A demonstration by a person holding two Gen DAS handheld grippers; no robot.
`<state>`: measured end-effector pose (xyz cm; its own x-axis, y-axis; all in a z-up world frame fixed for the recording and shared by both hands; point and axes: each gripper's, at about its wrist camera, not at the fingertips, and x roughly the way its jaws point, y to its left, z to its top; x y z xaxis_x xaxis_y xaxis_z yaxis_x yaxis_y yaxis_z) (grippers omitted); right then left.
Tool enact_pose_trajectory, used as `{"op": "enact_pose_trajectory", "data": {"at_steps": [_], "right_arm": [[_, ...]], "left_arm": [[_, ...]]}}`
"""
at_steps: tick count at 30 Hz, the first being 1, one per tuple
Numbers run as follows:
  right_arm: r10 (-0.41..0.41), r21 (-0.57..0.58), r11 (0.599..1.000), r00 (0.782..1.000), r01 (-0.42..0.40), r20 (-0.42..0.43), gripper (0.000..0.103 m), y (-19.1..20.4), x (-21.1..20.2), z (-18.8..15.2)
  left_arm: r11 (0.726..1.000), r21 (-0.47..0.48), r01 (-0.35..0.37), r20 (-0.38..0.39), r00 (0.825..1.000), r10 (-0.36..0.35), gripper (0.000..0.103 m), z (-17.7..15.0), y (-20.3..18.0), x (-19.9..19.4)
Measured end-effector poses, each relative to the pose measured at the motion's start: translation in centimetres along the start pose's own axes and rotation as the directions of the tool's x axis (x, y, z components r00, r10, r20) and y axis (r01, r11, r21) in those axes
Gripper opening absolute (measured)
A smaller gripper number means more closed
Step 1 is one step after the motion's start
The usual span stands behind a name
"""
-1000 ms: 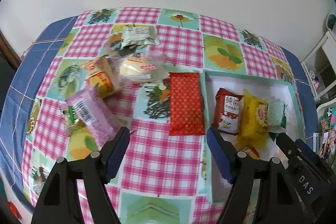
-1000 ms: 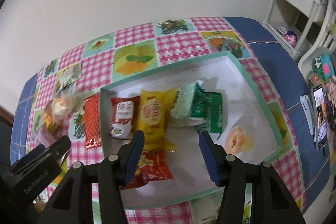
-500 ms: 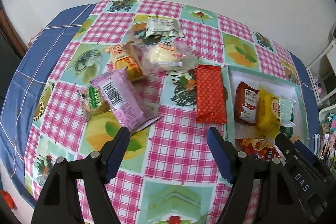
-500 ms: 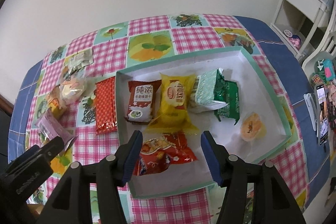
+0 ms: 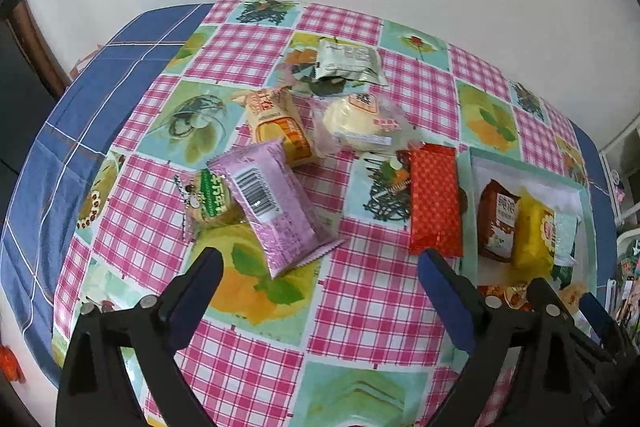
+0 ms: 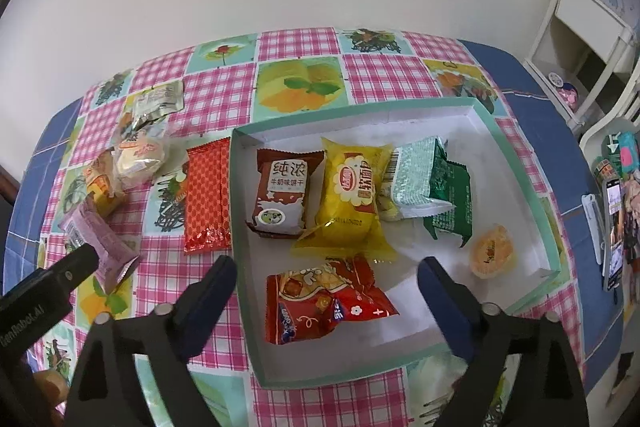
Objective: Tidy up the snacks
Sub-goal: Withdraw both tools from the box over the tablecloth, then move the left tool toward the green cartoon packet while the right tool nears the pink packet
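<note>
- Two hand-held grippers hover above a table (image 5: 360, 307) covered with a pink check and fruit-print cloth; neither holds anything.
- The left hand-held gripper (image 5: 320, 295) has its two blue-tipped fingers spread wide apart over bare cloth, at the 6 o'clock edge of the left wrist view.
- The right hand-held gripper (image 6: 326, 297) also has its fingers wide apart, hanging over the near part of a shallow white box (image 6: 516, 163) with a mint-green rim.
- Six snacks lie inside the box. A red packet with a cartoon print (image 6: 324, 297) lies nearest, between the gripper's fingers in the right wrist view.
- Behind it, from 9 to 3 o'clock, sit a brown and white biscuit packet (image 6: 282, 195), a yellow packet (image 6: 348, 203), a pale green packet (image 6: 416, 175) resting on a dark green packet (image 6: 452, 203), and a small orange round snack (image 6: 492, 253) on its own.
- Six more snacks lie loose on the table, all to the left of the box.
- A flat red-orange packet (image 5: 434, 199) lies just beside the box's left wall.
- At 12 o'clock from the left hand-held gripper, a pink packet (image 5: 272, 207) with a barcode lies partly over a small green-labelled snack (image 5: 208, 199).
- Farther back lie an orange and cream packet (image 5: 280, 127), a clear-wrapped pale round cake (image 5: 364, 123) and a grey-green packet (image 5: 348, 61).
</note>
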<state>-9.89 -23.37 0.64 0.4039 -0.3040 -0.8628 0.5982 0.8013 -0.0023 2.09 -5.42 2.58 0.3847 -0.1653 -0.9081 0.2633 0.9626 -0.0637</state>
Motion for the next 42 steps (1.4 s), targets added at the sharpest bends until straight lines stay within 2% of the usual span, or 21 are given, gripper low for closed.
{"op": "enact_pose_trajectory", "data": {"at_steps": [10,18,23,28,31,37,42], "right_arm": [[0.019,0.002,1.000,1.000,-0.019,0.004,0.103,0.8,0.3,-0.1],[0.068,-0.013,0.998,0.997,-0.067,0.022,0.103,2.2,0.3,-0.2],[0.120,-0.006,0.993,0.992,-0.120,0.040,0.103,3.2,0.3,-0.2],[0.166,-0.018,0.986,0.985,-0.165,0.053,0.103,4.6,0.2,0.0],[0.201,-0.029,0.979,0.978,-0.200,0.048,0.103,5.8,0.2,0.0],[0.247,-0.073,0.967,0.969,-0.246,0.007,0.103,8.7,1.0,-0.4],[0.261,-0.126,0.957,0.965,-0.261,-0.016,0.103,11.4,1.8,-0.7]], "left_arm": [[0.999,-0.036,-0.017,0.027,0.999,0.018,0.100,0.6,1.6,-0.2],[0.997,-0.057,-0.061,0.060,0.996,0.064,0.100,1.2,3.5,-0.7],[0.995,-0.083,-0.053,0.061,0.996,0.058,0.101,1.6,5.1,-0.9],[0.987,-0.157,-0.026,0.053,0.998,0.035,0.101,2.1,7.8,-0.8],[0.980,-0.196,-0.036,0.052,0.998,0.047,0.101,2.3,9.4,-0.7],[0.969,-0.243,-0.039,0.037,0.998,0.050,0.101,2.7,12.1,-0.1],[0.967,-0.250,-0.053,-0.007,0.999,0.053,0.101,3.1,13.5,1.6]]}}
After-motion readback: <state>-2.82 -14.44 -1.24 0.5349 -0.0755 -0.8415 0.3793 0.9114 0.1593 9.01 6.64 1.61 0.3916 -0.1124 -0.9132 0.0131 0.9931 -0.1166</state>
